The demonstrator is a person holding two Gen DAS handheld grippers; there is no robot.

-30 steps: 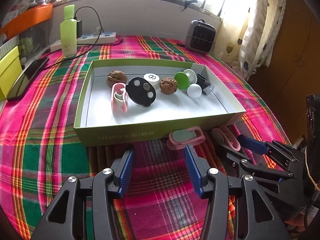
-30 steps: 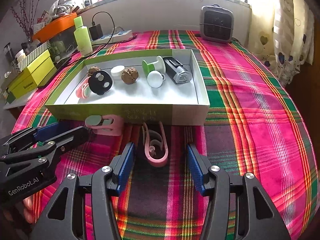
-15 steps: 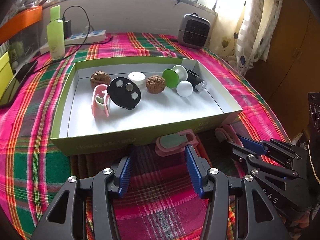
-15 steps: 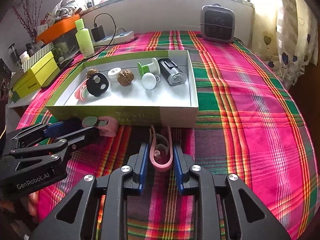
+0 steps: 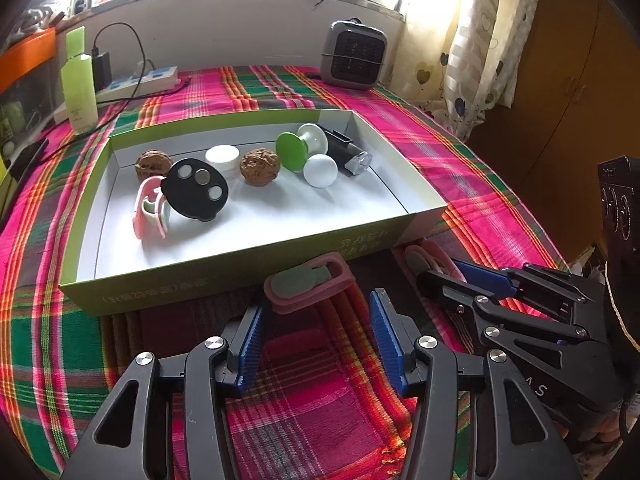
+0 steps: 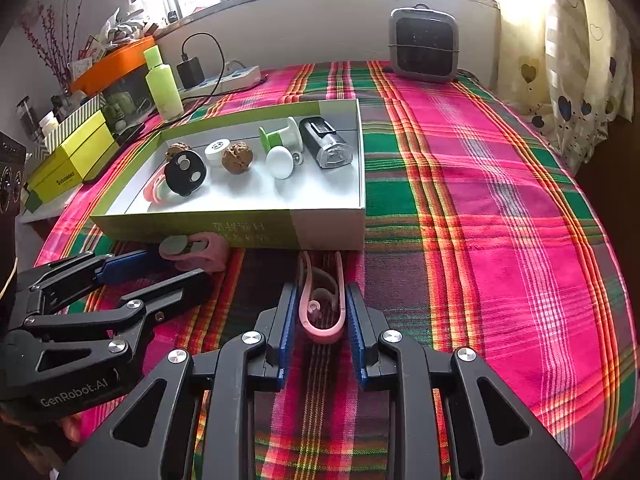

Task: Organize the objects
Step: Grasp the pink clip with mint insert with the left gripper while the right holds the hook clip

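Observation:
A green-walled box (image 5: 248,264) (image 6: 224,224) holds two walnuts, a black disc (image 5: 197,189), a white cap, a green-and-white spool, a white ball, a black device and a pink clip. My right gripper (image 6: 321,312) is shut on a pink clip (image 6: 322,300) on the cloth in front of the box; it also shows in the left wrist view (image 5: 430,258). My left gripper (image 5: 316,332) is open, just short of a second pink clip with a grey-green pad (image 5: 308,286) (image 6: 196,250) lying against the box's front wall.
A plaid cloth (image 6: 500,240) covers the table. A grey heater (image 6: 425,45), a green bottle (image 5: 79,84), a power strip (image 5: 138,82) and yellow boxes (image 6: 68,164) stand behind and left of the box.
My right gripper has closed on the pink clip. My left gripper has shifted right and nearer the box, staying open in front of the other pink clip.

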